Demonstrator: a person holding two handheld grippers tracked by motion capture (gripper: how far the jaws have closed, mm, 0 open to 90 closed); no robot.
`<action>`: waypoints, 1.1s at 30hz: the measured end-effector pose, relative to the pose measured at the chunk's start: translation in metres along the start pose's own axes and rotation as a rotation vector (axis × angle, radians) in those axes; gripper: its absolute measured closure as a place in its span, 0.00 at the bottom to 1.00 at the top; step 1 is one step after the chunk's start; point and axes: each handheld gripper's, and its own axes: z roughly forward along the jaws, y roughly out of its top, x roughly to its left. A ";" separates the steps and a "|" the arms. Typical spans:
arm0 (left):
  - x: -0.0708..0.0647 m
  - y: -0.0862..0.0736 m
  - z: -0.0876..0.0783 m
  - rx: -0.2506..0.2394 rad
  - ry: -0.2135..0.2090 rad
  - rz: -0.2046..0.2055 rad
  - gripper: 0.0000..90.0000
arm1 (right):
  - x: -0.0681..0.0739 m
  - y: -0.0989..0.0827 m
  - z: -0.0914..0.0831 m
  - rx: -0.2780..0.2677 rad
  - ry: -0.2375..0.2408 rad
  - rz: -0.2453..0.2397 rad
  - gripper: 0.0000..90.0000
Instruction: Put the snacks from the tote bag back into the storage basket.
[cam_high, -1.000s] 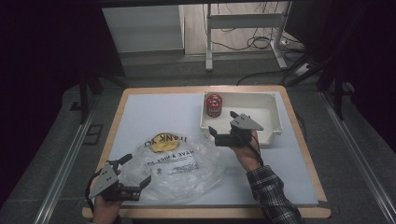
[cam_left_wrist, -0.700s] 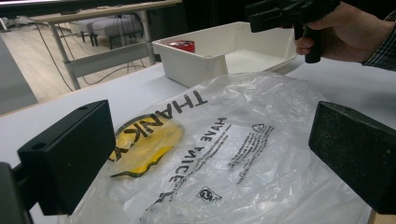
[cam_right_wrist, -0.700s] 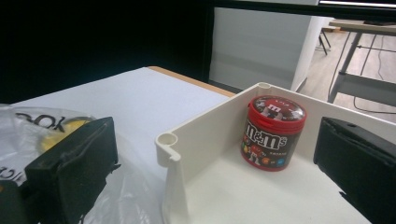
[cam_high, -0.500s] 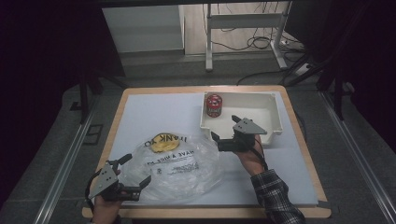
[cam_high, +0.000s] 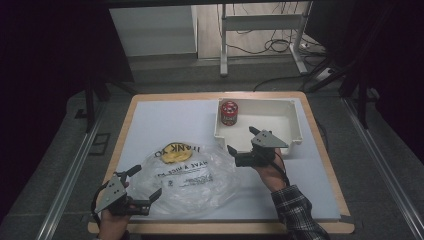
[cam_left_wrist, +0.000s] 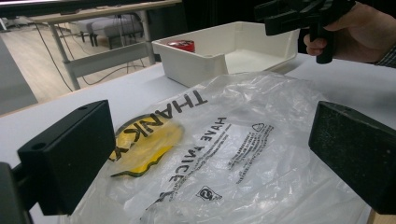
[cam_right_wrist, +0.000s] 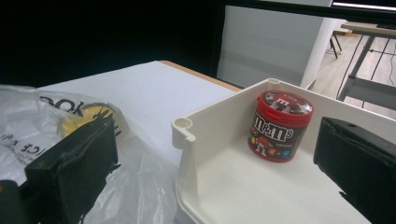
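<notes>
A clear plastic bag (cam_high: 187, 175) printed with a yellow face and black lettering lies flat on the near part of the white table top. My left gripper (cam_high: 146, 182) stands open at the bag's near left corner; in the left gripper view its jaws straddle the bag (cam_left_wrist: 233, 140) without closing on it. My right gripper (cam_high: 241, 140) is open, held above the near left corner of the white tray (cam_high: 300, 125). A red M&M's canister (cam_right_wrist: 279, 126) stands upright in the tray's far left corner, ahead of the right gripper (cam_right_wrist: 217, 168).
The tray (cam_right_wrist: 187, 126) has raised walls and a rounded corner post close to the right jaw pair. The table's wooden edge (cam_high: 320, 145) runs around the white mat. Metal table legs and cables sit on the floor beyond.
My right gripper has drifted a little toward the near side and to the right, over the tray's front wall. The left gripper and bag have stayed put.
</notes>
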 end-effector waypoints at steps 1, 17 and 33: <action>0.000 0.000 0.000 0.000 0.000 0.000 0.01 | 0.001 0.000 -0.001 0.000 0.003 -0.005 0.00; 0.000 0.000 0.000 -0.001 0.001 -0.003 0.01 | 0.005 -0.004 -0.011 0.017 0.025 0.012 0.00; 0.000 0.000 0.000 -0.001 0.001 -0.001 0.01 | 0.008 -0.008 -0.028 0.021 0.020 0.014 0.00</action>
